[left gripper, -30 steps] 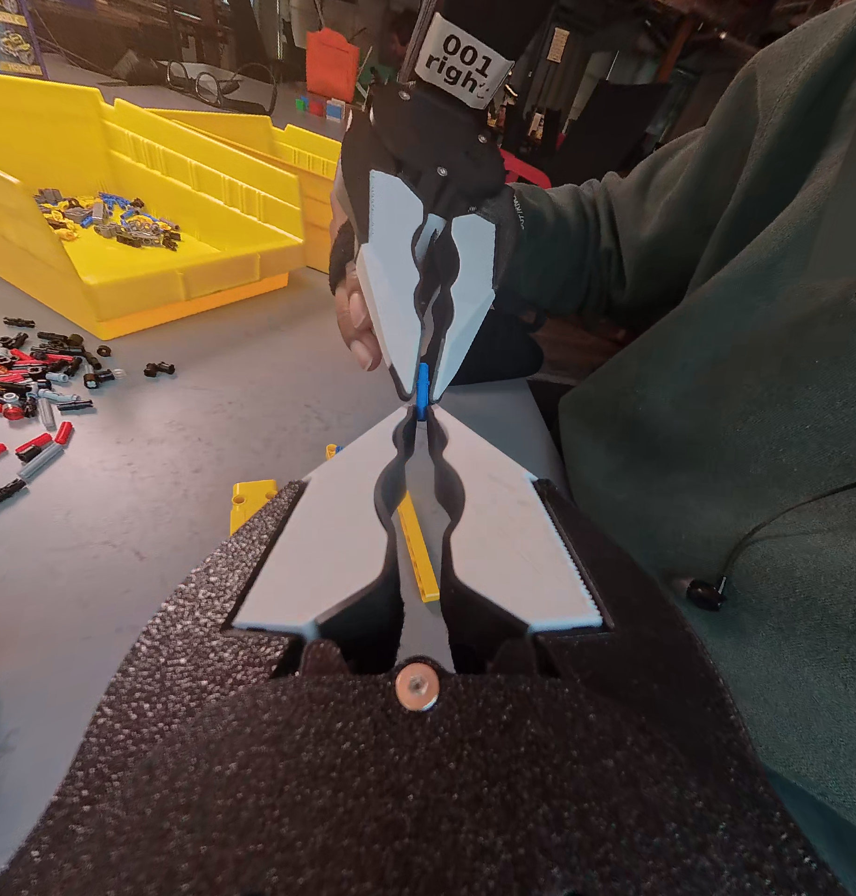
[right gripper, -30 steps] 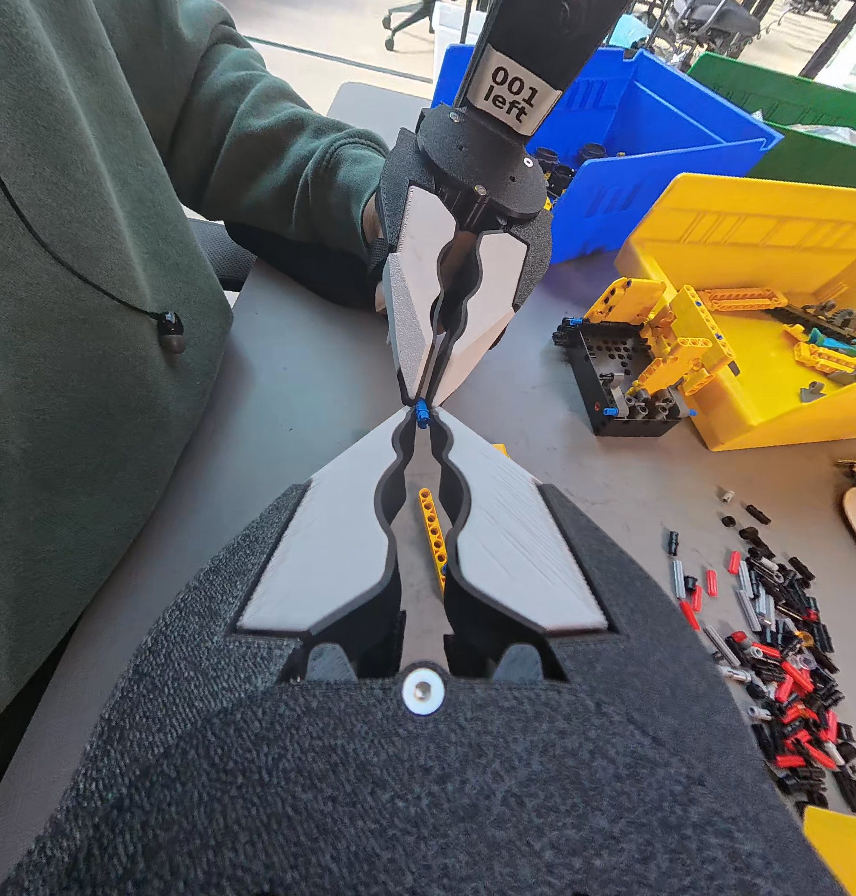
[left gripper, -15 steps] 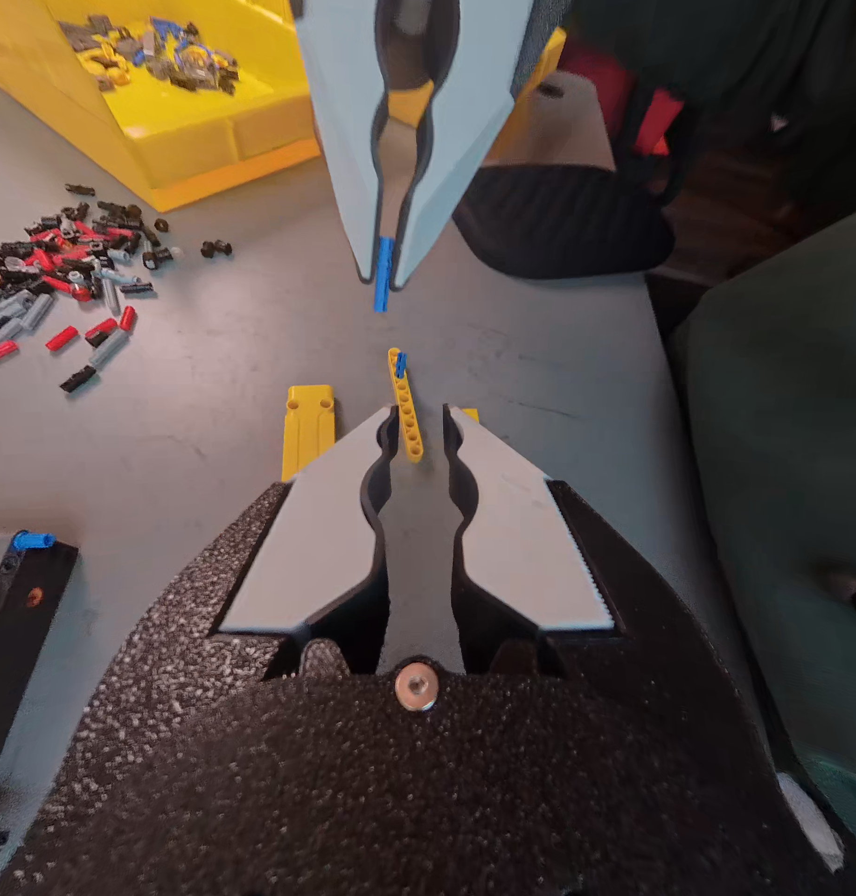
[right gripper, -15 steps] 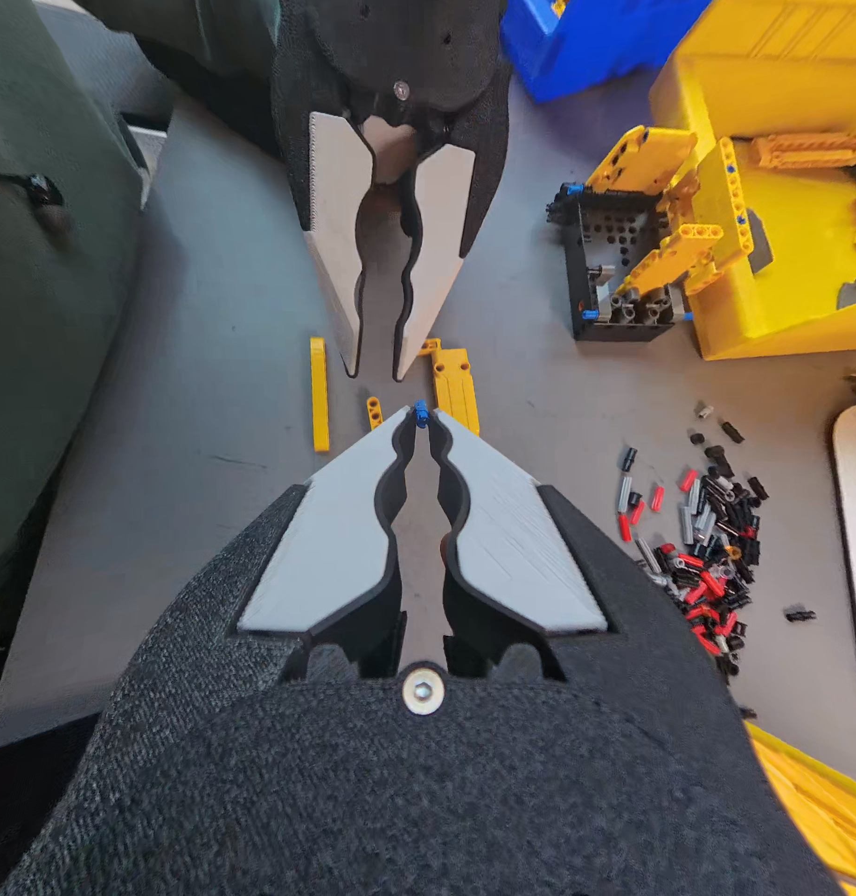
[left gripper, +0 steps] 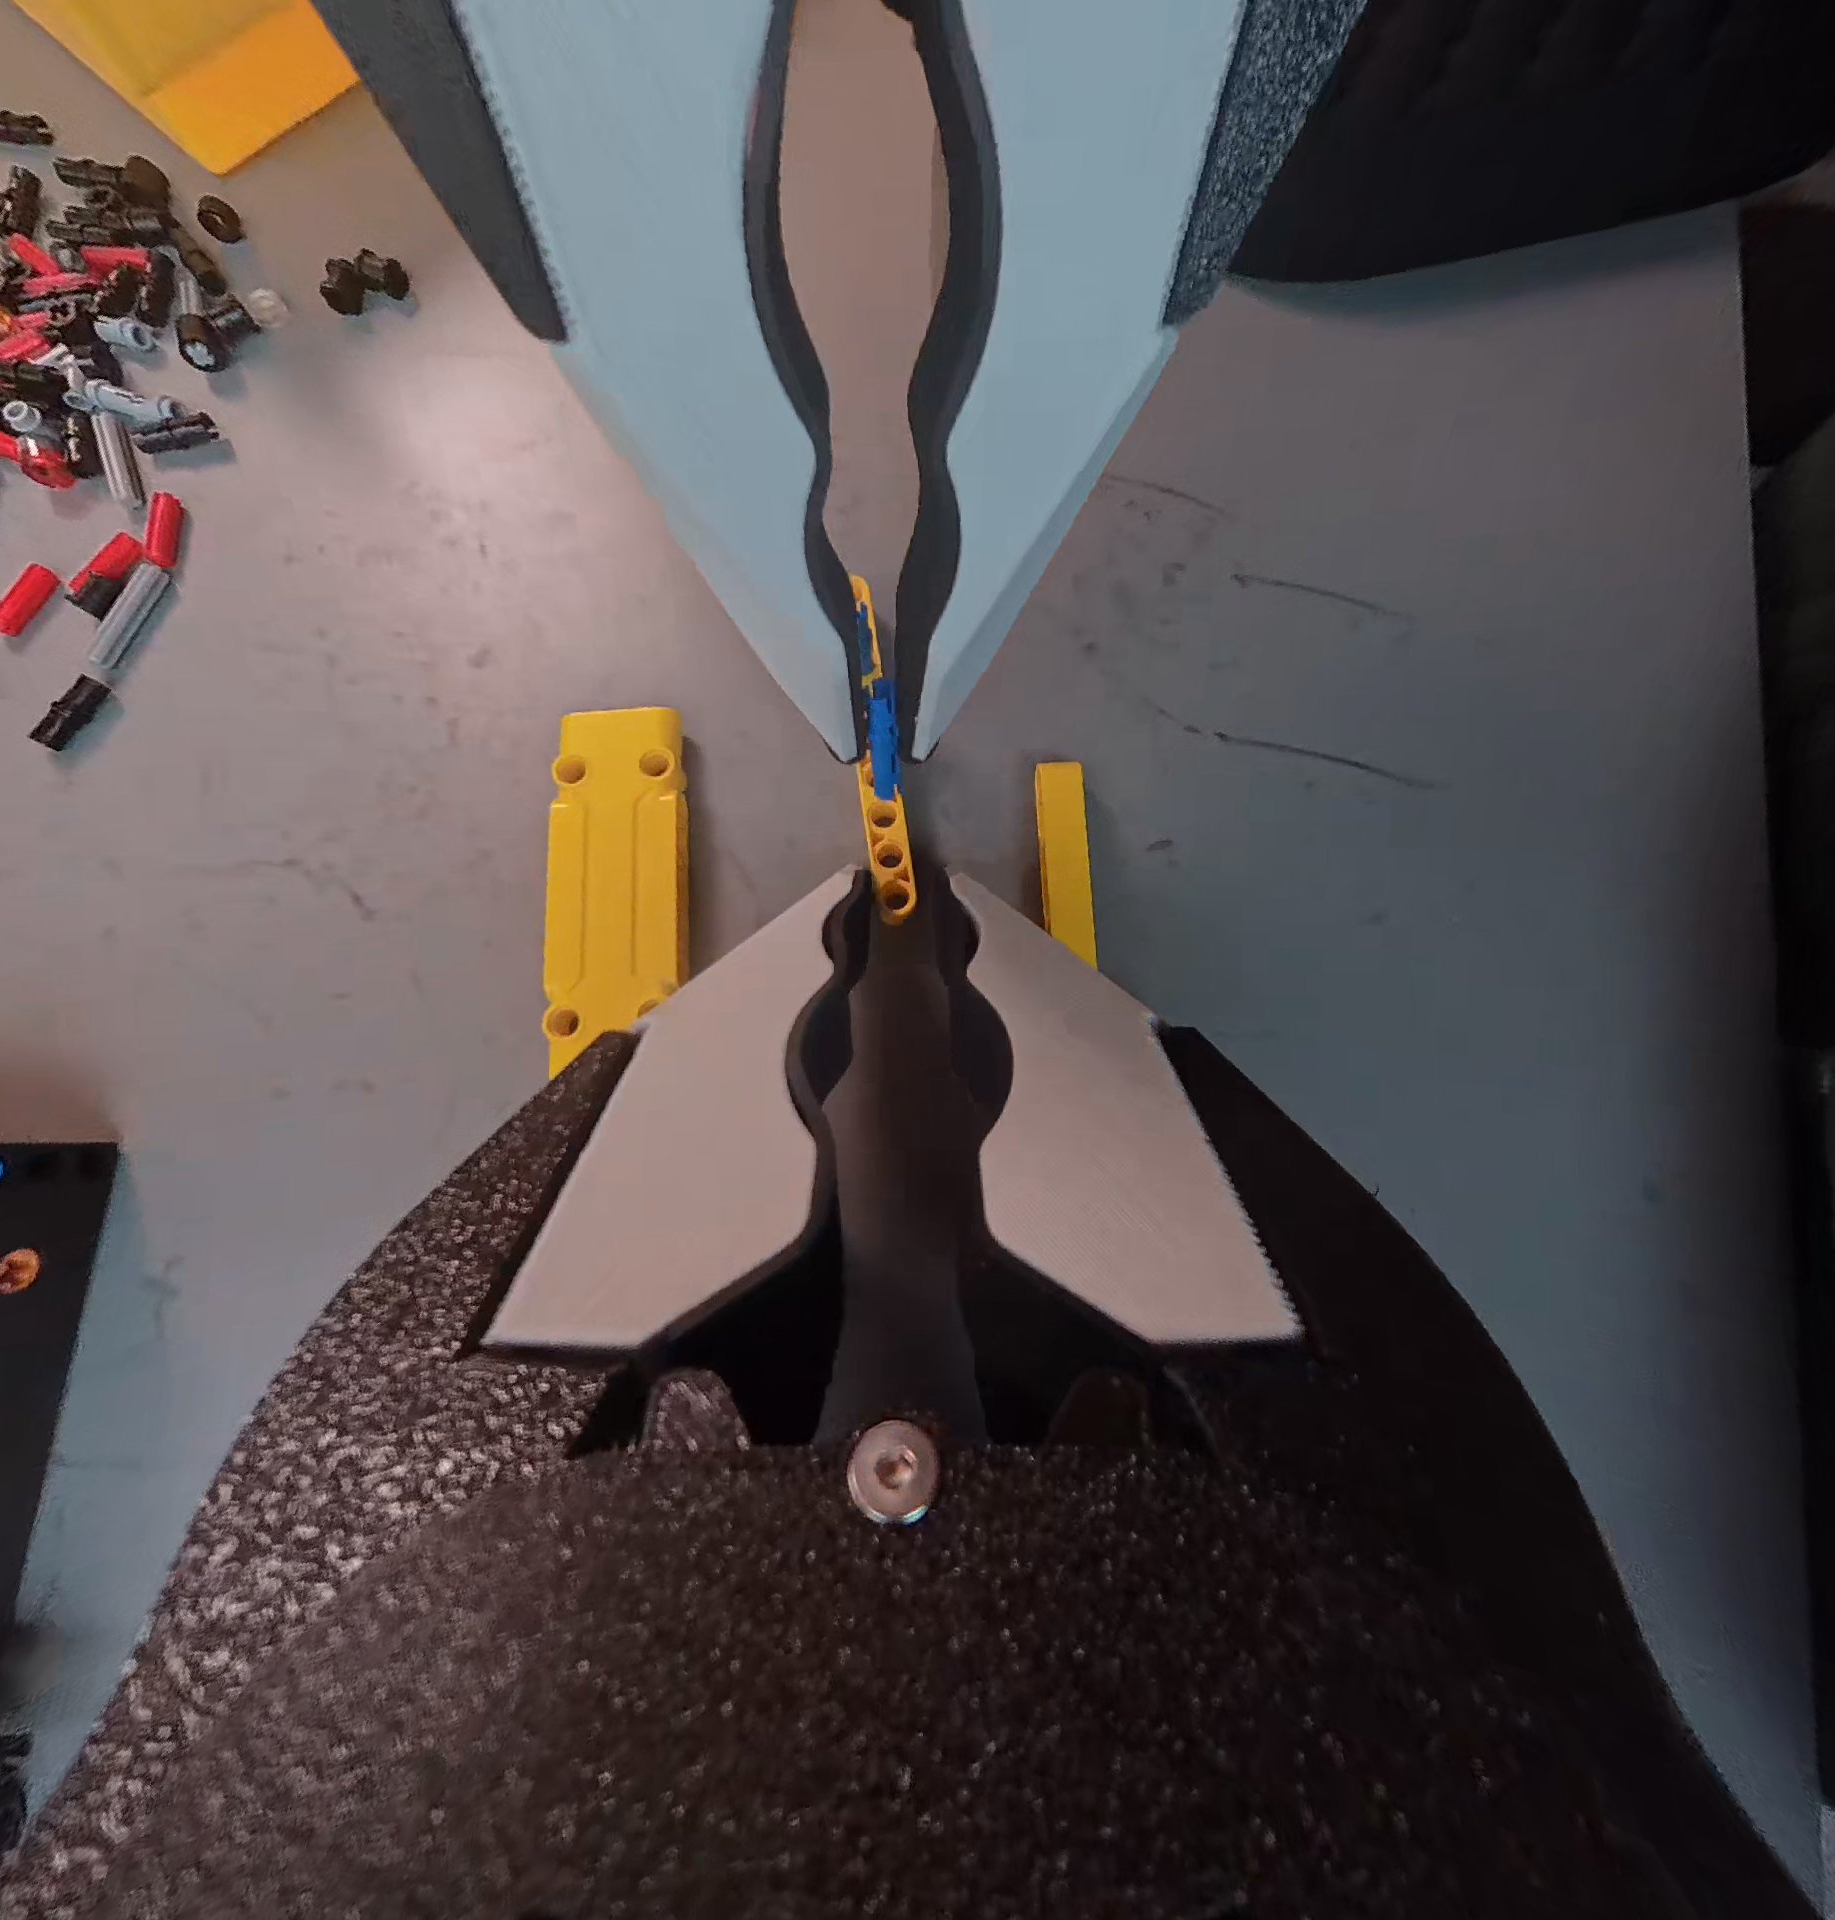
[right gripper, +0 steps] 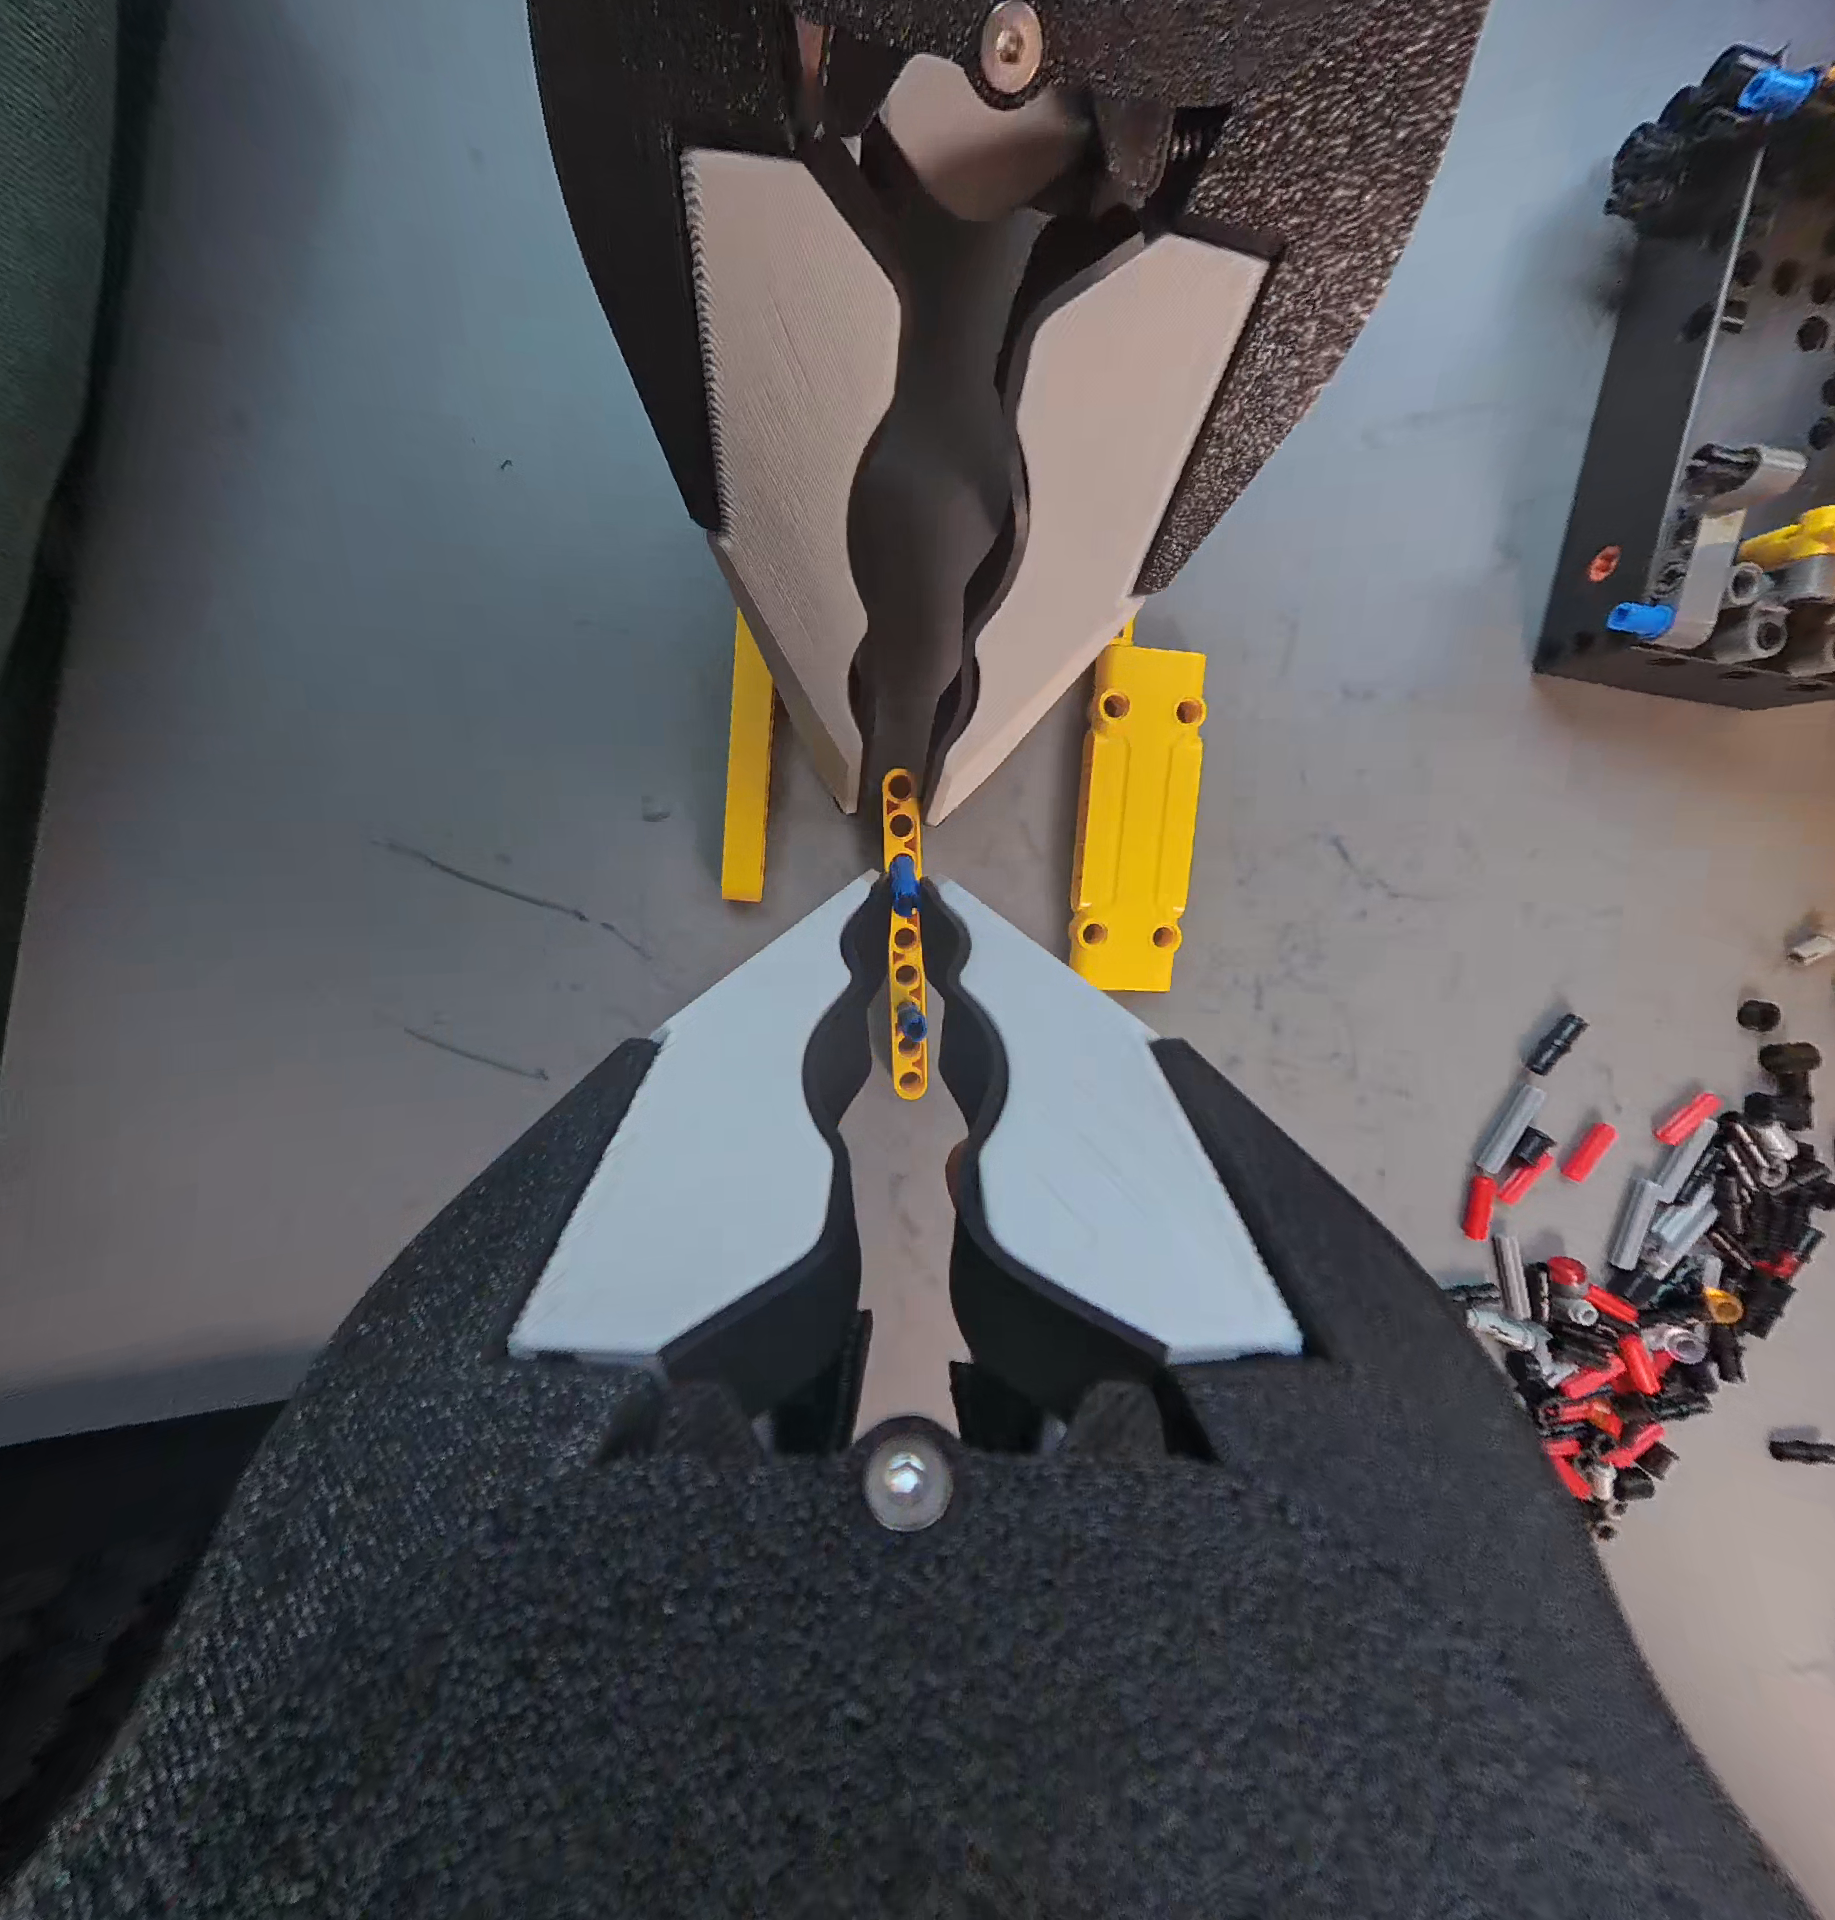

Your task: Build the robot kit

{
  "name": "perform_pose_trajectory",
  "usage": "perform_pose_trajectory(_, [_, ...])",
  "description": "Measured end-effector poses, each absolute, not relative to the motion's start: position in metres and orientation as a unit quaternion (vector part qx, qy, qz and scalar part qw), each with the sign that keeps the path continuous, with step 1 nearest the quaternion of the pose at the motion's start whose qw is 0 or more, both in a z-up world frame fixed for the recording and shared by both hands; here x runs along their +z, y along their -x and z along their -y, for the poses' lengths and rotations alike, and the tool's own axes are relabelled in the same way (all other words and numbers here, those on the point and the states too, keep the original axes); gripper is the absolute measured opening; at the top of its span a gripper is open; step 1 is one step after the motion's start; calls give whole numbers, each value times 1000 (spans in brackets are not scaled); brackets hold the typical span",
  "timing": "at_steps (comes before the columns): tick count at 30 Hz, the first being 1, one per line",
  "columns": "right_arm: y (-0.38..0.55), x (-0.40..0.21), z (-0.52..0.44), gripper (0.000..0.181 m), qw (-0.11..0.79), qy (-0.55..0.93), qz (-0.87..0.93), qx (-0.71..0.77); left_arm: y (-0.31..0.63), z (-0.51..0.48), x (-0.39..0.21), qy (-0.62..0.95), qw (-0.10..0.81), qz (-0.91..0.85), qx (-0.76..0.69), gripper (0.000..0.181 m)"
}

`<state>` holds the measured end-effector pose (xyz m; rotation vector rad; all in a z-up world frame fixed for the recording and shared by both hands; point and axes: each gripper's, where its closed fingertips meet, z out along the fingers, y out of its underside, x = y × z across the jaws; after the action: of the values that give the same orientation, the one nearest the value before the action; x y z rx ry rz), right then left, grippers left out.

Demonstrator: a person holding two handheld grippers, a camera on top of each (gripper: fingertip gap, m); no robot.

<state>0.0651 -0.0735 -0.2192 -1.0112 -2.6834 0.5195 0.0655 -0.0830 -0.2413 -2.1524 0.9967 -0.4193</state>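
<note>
Between fingers, right gripper pinches blue pin; left gripper parted; beam half-hidden.

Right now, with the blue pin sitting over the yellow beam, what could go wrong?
1. The right gripper pinches only the blue pin's end, so the pin could tilt or pop out.
2. The left gripper looks open around the yellow beam, so the beam may slide on the table.

On the grey worktop I see a flat yellow plastic panel with corner holes, a slim yellow plastic bar nearer its edge, a loose heap of small red, black and grey plastic pins, and a black perforated plastic frame.
</note>
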Motion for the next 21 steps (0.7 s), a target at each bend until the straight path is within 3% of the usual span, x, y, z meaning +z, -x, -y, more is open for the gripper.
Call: perform_pose_trajectory(21, [-64,-230,72,3,97,308,940,113,-62,79,-242,837,352,-378,-180,6])
